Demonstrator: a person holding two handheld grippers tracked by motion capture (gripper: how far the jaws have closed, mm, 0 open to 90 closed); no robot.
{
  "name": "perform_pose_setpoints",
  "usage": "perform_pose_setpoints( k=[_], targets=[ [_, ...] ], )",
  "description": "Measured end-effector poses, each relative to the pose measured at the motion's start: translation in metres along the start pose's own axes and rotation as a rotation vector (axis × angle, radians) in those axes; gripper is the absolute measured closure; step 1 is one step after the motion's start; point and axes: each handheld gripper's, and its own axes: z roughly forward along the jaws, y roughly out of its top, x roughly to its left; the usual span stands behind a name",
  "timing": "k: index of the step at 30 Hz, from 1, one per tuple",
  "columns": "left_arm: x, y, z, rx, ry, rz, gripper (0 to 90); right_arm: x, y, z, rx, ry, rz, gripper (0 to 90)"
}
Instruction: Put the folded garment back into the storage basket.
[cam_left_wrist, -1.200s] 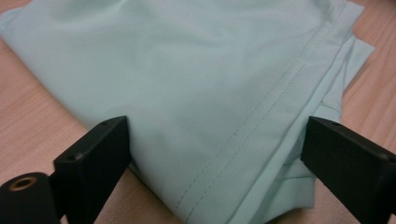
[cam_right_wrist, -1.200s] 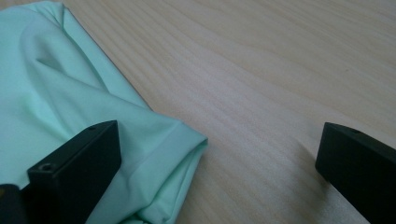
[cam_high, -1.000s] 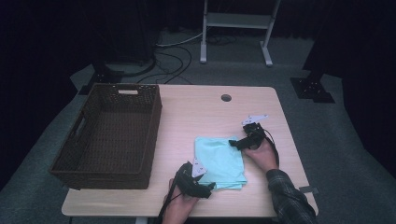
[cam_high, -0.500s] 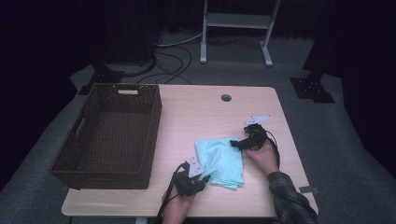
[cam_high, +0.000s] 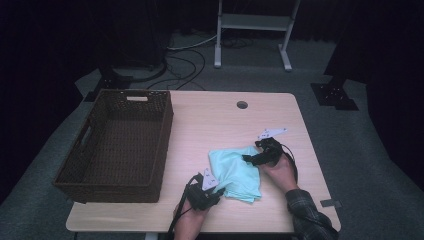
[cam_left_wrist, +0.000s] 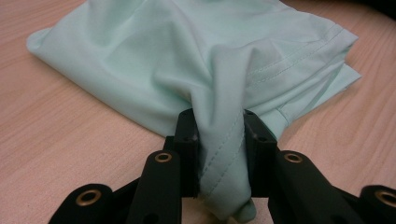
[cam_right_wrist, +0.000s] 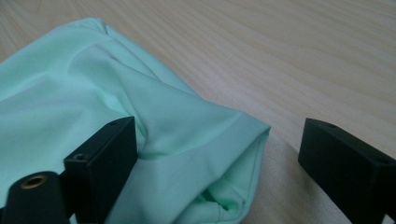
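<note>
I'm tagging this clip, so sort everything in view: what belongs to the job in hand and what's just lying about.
In the job:
- mint green cloth, folded on the table
- left gripper, jaws clamped on a bunch of the cloth's hem
- right gripper, jaws just closing around a cloth corner, not yet pressing

Lying about:
- wicker basket, nothing in it
- metal stand on the floor
- floor cables
</note>
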Motion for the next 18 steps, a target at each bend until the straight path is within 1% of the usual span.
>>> perform_pose_setpoints(
  k=[2,3,5,6,8,9,10,11,12,14,15,18],
  targets=[
    [0.000,0.000,0.000,0.000,0.000,0.000,72.0,0.003,-0.001,-0.001,0.000,-0.007,-0.010,14.3],
    [0.000,0.000,0.000,0.000,0.000,0.000,72.0,0.005,-0.003,-0.002,-0.002,-0.010,-0.014,17.7],
    [0.000,0.000,0.000,0.000,0.001,0.001,72.0,0.008,-0.004,-0.005,-0.013,0.005,-0.025,29.5],
    [0.000,0.000,0.000,0.000,0.001,0.001,71.9,0.008,-0.004,-0.005,-0.013,0.005,-0.025,29.5],
    [0.000,0.000,0.000,0.000,0.001,0.001,72.0,0.010,-0.006,-0.007,-0.022,0.023,-0.031,36.9],
    [0.000,0.000,0.000,0.000,-0.002,-0.002,71.9,0.011,-0.006,-0.007,-0.028,0.044,-0.040,46.5],
    [0.001,0.000,0.000,0.000,-0.003,-0.004,71.9,0.012,-0.007,-0.008,-0.030,0.051,-0.042,51.2],
    [0.001,0.000,0.000,0.000,-0.003,-0.004,71.9,0.013,-0.007,-0.008,-0.031,0.063,-0.039,58.1],
    [0.000,0.000,0.000,0.000,-0.001,-0.002,71.9,0.014,-0.007,-0.008,-0.030,0.087,-0.036,64.5],
    [0.000,0.000,0.000,0.002,-0.002,-0.002,71.8,0.015,-0.007,-0.008,-0.027,0.101,-0.024,72.1],
    [0.001,0.000,0.000,0.001,-0.003,-0.003,71.9,0.016,-0.007,-0.008,-0.024,0.110,-0.018,74.0],
    [0.000,0.000,0.000,0.000,0.002,-0.011,71.9,0.017,-0.008,-0.009,-0.025,0.105,-0.012,75.7]
  ],
)
